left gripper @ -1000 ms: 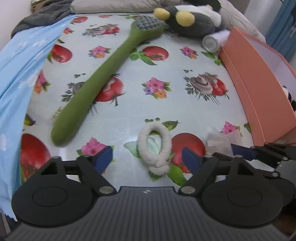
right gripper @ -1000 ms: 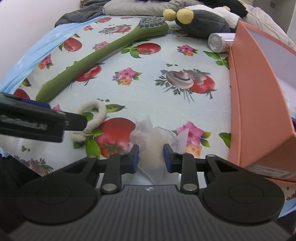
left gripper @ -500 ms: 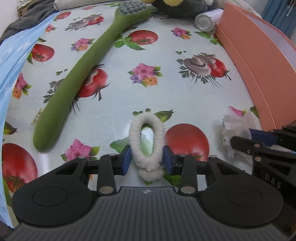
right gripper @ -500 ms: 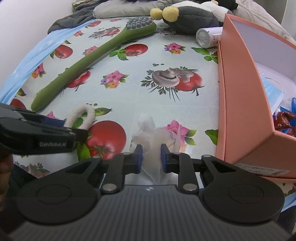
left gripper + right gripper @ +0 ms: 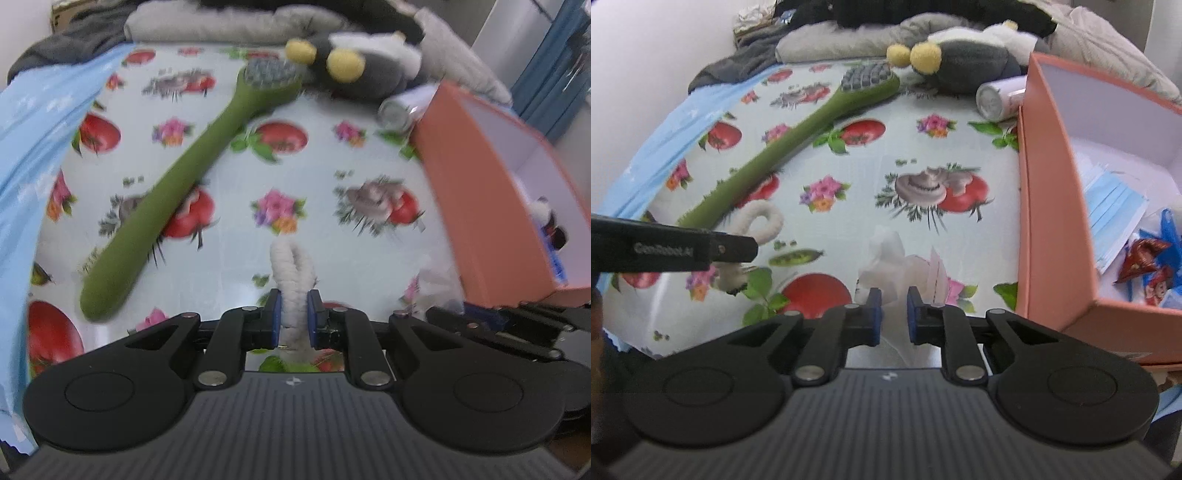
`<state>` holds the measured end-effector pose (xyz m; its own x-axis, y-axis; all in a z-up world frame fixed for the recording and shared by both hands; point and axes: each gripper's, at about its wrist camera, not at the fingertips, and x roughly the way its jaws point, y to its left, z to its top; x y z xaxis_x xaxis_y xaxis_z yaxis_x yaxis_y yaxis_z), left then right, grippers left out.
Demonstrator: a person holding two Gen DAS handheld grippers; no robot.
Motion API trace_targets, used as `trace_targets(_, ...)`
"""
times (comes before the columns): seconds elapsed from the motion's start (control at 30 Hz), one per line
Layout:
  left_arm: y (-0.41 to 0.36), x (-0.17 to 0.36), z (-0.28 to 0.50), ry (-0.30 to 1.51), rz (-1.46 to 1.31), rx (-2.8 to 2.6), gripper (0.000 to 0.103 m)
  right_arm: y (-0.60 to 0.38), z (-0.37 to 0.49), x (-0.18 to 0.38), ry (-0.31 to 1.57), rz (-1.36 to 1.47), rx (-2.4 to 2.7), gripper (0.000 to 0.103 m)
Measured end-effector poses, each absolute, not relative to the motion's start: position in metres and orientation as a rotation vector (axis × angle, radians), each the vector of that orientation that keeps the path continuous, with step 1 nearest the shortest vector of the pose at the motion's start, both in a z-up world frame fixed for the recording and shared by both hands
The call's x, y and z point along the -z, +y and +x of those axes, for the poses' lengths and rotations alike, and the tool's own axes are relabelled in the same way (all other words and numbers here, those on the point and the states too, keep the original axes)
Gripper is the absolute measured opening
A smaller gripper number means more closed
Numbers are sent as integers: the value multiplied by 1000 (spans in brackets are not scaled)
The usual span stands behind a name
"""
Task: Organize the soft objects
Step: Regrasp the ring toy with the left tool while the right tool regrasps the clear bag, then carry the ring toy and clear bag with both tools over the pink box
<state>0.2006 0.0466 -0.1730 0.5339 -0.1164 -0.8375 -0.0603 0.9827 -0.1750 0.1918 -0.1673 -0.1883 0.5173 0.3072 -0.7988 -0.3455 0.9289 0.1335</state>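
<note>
Soft objects on a surface (image 5: 229,258) covered in fruit-and-flower printed oilcloth: largest, the open salmon-pink cardboard box (image 5: 1045,206) at the right edge, holding a pale blue face mask (image 5: 1115,210); a grey plush toy with yellow pom-poms (image 5: 960,62) at the far side; a long green silicone brush (image 5: 177,192) lying diagonally. The white fluffy loop scrunchie (image 5: 293,280) is pinched between the closing fingers of the left gripper (image 5: 294,317). The right gripper (image 5: 893,314) closes its fingers on crumpled white tissue (image 5: 897,266)
</note>
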Motion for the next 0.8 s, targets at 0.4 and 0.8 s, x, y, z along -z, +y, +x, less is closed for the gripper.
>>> trace_targets(0.4, 38, 93, 155, 850, -223, 80, 17, -180, 157, 107, 787, -6, -389, 17)
trace_targets(0.8, 32, 48, 104, 758, -234, 108, 17, -192, 115, 51, 679, 23, -386, 17)
